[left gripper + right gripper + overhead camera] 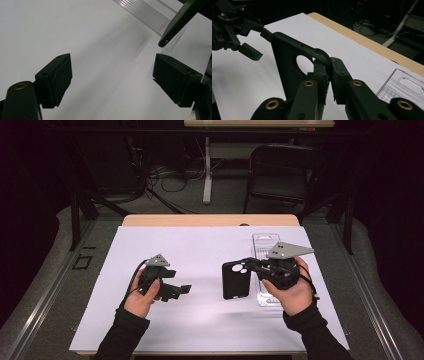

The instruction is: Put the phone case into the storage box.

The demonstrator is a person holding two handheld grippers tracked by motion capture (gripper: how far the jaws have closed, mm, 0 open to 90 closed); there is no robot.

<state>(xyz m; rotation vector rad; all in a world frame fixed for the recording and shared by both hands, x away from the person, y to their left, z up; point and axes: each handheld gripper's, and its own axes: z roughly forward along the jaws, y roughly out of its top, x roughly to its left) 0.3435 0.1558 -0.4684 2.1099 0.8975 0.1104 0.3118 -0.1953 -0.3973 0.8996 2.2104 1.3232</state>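
a: black soft plastic phone case [235, 279] is pinched at its rim by the right gripper [329, 75], held upright over the white sheet [200, 250].
b: left gripper [112, 80] gapes empty nearby. thin edge grip, so the case could twist out, i reckon.

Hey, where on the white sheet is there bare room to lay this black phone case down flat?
Free: the sheet between left gripper and phone case, plus the strip along the wooden table edge. Crowded: the right, where the clear plastic tray lies under the right gripper.
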